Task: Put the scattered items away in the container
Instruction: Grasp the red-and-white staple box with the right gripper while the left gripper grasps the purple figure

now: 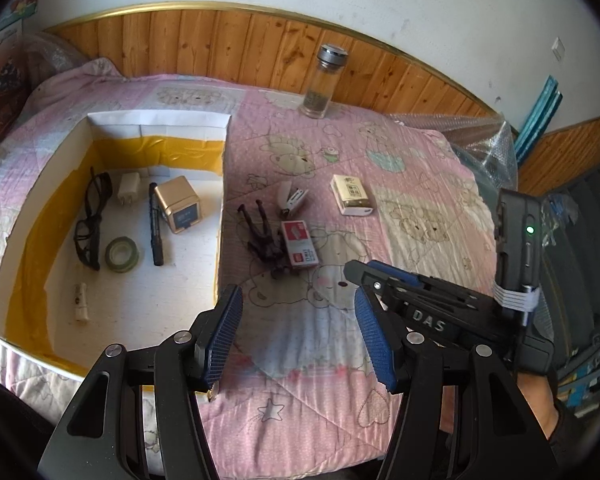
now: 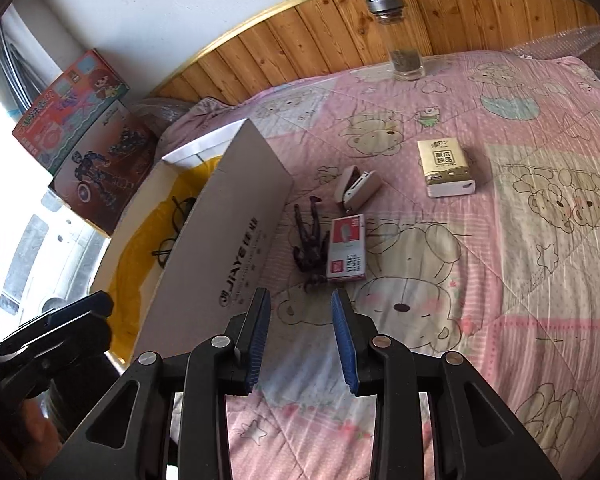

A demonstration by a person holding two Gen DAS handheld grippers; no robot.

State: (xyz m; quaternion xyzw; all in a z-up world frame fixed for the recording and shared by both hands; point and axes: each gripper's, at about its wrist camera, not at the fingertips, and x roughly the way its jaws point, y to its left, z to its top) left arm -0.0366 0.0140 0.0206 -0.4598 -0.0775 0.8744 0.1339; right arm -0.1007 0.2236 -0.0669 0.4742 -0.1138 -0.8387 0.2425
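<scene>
An open white box (image 1: 156,120) with yellow tape stands on the left of the bed; its side wall shows in the right wrist view (image 2: 228,224). It holds black glasses (image 1: 90,220), a charger, a gold cube (image 1: 178,208), a black pen, a tape roll (image 1: 121,255) and a small tube. On the pink quilt lie a dark toy figure (image 1: 264,236) (image 2: 310,240), a red staple box (image 1: 299,244) (image 2: 346,248), a stapler (image 1: 291,198) (image 2: 358,188) and a gold-and-white pack (image 1: 352,194) (image 2: 446,168). My left gripper (image 1: 296,332) is open and empty by the box's near corner. My right gripper (image 2: 302,340) is open and empty just before the figure.
A glass jar (image 1: 320,84) (image 2: 400,36) with a metal lid stands at the bed's far edge by the wooden panelling. Toy boxes (image 2: 84,136) are stacked beyond the container. Bubble wrap (image 1: 480,140) lies at the right edge of the bed.
</scene>
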